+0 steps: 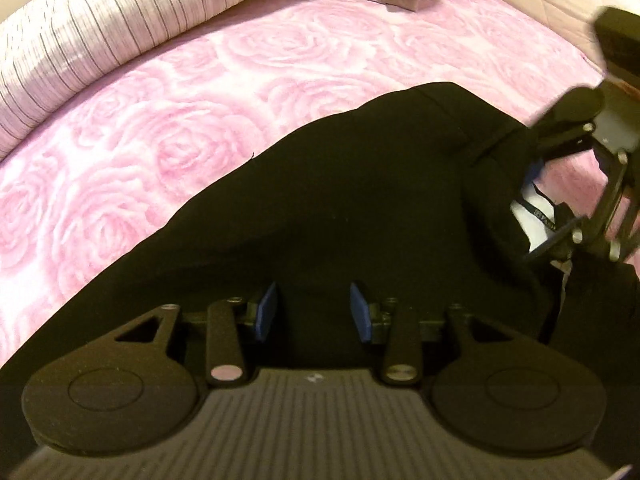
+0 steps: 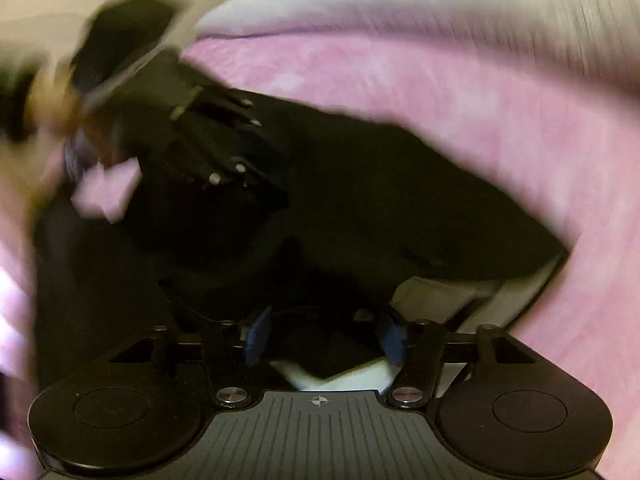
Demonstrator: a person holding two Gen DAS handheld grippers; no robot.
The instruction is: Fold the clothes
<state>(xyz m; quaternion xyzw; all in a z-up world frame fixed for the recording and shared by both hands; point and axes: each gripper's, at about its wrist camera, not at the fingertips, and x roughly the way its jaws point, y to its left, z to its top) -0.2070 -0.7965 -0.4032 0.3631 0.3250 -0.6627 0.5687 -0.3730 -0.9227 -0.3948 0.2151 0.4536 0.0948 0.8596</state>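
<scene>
Two hand-held grippers, left point(image 1: 313, 307) and right point(image 2: 322, 338), jaws apart, over black garment point(image 1: 340, 200) on pink rose bedspread point(image 1: 192, 100).

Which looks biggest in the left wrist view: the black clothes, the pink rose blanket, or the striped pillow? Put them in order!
1. Pink rose blanket and black clothes: too close to rank.
2. Striped pillow: smallest, though it is cut off at the frame's edge.
</scene>
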